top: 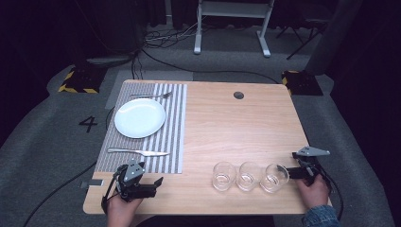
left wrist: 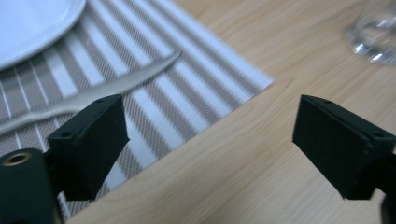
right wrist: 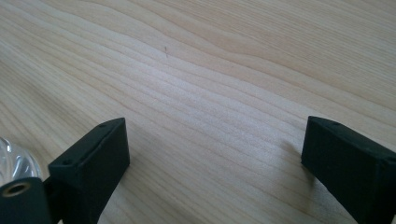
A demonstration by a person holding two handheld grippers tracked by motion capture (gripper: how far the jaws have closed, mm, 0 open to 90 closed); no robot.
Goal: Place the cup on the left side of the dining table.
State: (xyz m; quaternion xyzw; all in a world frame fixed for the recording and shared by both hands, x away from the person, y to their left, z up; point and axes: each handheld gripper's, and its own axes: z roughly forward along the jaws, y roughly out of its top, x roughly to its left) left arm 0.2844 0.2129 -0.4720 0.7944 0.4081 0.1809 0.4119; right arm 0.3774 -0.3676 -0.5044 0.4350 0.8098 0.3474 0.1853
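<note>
My left gripper (top: 150, 185) hovers spread wide at the table's (top: 227, 127) near-left corner, just off the striped placemat (top: 172, 142) holding plate (top: 140, 117), knife (top: 137, 152) and fork (top: 151, 96). My right gripper (top: 292, 172), also wide, sits at the near-right edge beside the last of three glasses (top: 274, 178).

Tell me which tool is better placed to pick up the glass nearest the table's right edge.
Right, most likely. The right tool sits open just beside the rightmost glass. The left tool is by the placemat, with two other glasses between it and that glass.
</note>
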